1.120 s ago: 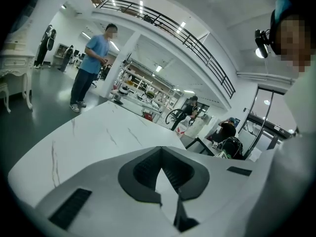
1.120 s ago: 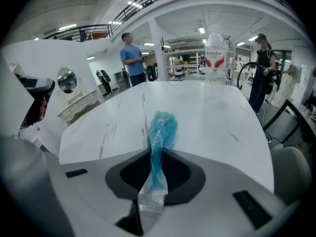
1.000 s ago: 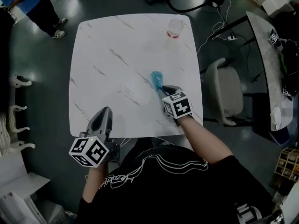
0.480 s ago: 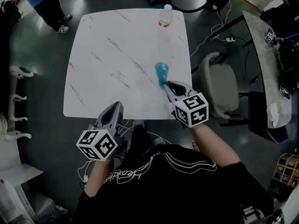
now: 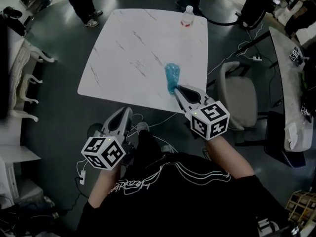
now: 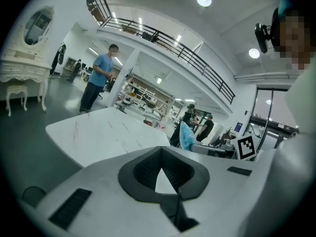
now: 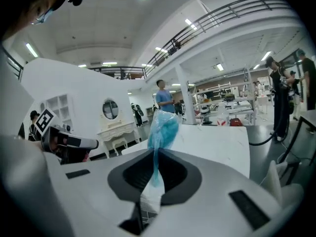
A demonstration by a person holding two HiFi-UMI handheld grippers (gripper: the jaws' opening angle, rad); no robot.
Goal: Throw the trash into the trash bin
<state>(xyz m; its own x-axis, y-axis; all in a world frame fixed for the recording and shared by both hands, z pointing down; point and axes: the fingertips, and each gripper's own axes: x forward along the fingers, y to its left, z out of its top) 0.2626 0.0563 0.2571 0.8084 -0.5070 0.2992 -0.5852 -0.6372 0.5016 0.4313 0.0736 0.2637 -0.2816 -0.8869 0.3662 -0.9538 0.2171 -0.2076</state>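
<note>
My right gripper (image 5: 177, 92) is clenching the crumpled blue plastic wrapper (image 5: 172, 76); my left gripper (image 5: 123, 114) is hanging clamped, empty; binning is remaining, bin unseen.

The right gripper (image 5: 176, 89) pinches a blue bag (image 5: 172, 76) above the marble table (image 5: 133, 58).

Left gripper (image 5: 123, 112) fingers shut empty, right gripper (image 5: 177, 90) fingers clamped, both pointing forward.
</note>
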